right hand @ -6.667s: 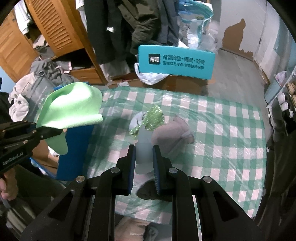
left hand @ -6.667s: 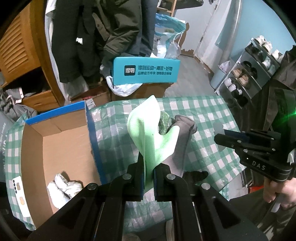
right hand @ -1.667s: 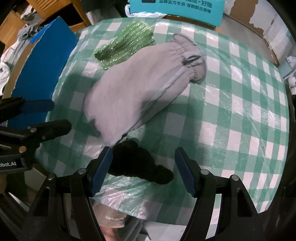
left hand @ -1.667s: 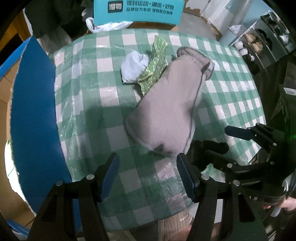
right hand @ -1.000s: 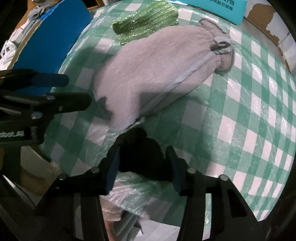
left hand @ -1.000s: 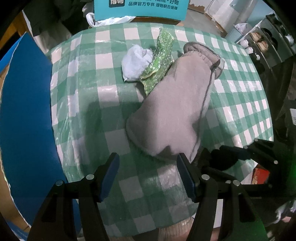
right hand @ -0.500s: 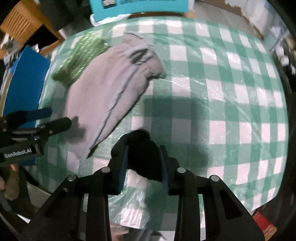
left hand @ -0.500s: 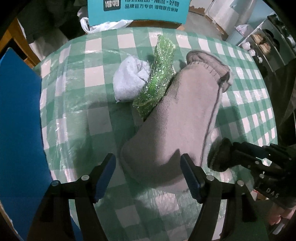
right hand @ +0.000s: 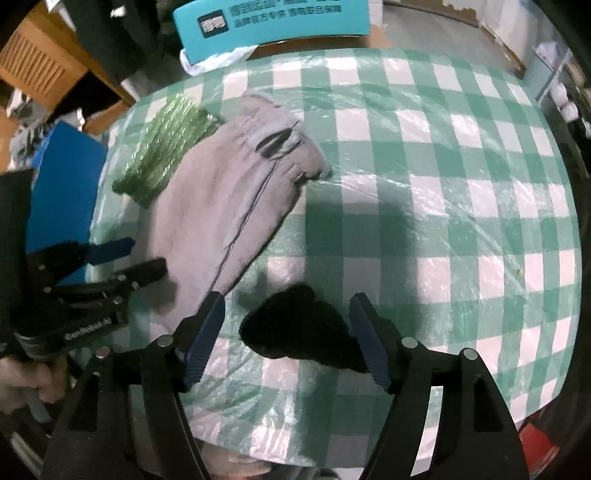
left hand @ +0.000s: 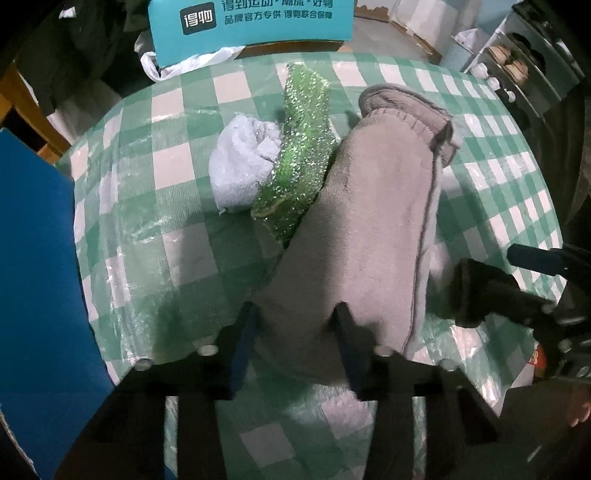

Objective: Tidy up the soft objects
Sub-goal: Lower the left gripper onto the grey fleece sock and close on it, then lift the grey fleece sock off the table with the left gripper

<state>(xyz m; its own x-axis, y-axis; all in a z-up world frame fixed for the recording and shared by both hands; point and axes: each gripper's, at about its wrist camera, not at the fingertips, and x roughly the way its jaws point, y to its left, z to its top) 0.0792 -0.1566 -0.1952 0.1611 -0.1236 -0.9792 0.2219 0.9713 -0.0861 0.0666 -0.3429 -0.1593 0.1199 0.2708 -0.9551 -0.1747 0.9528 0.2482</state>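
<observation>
A long grey fleece mitt (left hand: 376,221) lies slantwise on the green checked tablecloth (right hand: 443,184). My left gripper (left hand: 293,325) points down at its near end, and its jaws are closing with the fleece bunched between the pads. The right wrist view shows that gripper (right hand: 136,258) at the mitt's (right hand: 221,192) near left corner. My right gripper (right hand: 287,306) hovers over a black soft lump (right hand: 295,328) resting on the table. Its jaws are opening and the lump lies loose between them. From the left wrist view, the right gripper (left hand: 517,273) and the lump (left hand: 476,295) sit right of the mitt.
A sparkly green cloth (left hand: 299,158) and a pale blue balled towel (left hand: 243,162) lie at the mitt's far left side. The blue box flap (left hand: 37,277) stands at the table's left edge. A teal printed box (left hand: 251,18) is behind the table, a shoe rack (left hand: 524,62) far right.
The left jaws have narrowed from wide apart onto the mitt's near end. The right jaws, shut on the black lump before, have spread, and the lump now lies on the table.
</observation>
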